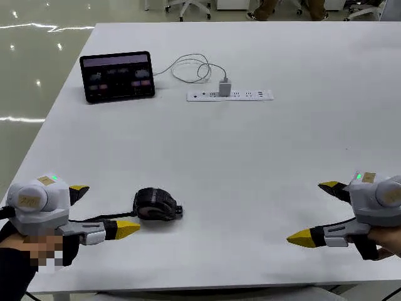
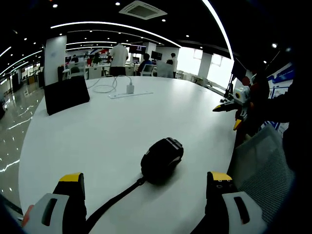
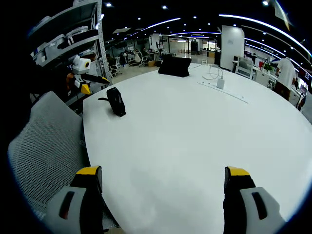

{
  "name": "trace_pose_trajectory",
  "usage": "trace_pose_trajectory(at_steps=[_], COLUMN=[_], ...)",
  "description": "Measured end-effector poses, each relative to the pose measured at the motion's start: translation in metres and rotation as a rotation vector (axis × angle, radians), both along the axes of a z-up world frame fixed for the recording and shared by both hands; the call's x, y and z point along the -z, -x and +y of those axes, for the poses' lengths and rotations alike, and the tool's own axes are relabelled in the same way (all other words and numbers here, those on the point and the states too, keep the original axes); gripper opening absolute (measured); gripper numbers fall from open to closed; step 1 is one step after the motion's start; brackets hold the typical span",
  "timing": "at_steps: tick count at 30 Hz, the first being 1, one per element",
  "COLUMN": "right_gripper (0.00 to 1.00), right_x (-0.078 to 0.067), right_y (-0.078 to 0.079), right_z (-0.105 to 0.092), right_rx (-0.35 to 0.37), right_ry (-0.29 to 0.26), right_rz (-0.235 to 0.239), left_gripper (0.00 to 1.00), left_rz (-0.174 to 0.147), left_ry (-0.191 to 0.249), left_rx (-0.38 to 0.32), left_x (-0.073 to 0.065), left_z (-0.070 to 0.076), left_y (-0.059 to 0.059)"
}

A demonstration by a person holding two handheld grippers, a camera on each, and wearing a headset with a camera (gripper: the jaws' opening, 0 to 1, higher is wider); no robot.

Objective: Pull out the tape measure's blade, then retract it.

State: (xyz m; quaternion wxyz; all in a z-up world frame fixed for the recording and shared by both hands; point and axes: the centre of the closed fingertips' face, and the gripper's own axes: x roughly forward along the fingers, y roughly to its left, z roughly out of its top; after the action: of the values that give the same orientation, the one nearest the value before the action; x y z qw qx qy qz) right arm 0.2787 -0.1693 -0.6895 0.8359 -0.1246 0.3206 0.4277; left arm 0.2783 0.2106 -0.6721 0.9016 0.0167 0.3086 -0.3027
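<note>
Left gripper (image 1: 108,207) sits at the near-left edge of the white tabletop (image 1: 250,163), jaws spread wide, gripping nothing. The black tape measure (image 1: 155,204) lies flat on the tabletop just ahead of those jaws, and its dark strap (image 2: 117,201) trails back between them. Right gripper (image 1: 310,211) is well apart at the near-right edge, jaws also spread and empty. At the far side stand a tablet (image 1: 118,76) and a power strip (image 1: 230,95).
</note>
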Motion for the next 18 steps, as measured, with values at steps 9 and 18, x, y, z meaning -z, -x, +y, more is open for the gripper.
trace_pose_trajectory(at_steps=[9,18], right_gripper=[1.00,1.00], right_x=[0.002,0.002], right_y=[0.005,0.004], right_z=[-0.009,-0.011], right_rx=[0.031,0.032], right_ry=[-0.005,-0.001], right_rz=[0.010,0.012], left_gripper=[1.00,1.00], left_rz=[0.039,0.038], left_ry=[0.000,-0.011], left_rx=[-0.026,-0.027], left_x=[0.004,0.002], left_z=[0.008,0.014], left_y=[0.005,0.006])
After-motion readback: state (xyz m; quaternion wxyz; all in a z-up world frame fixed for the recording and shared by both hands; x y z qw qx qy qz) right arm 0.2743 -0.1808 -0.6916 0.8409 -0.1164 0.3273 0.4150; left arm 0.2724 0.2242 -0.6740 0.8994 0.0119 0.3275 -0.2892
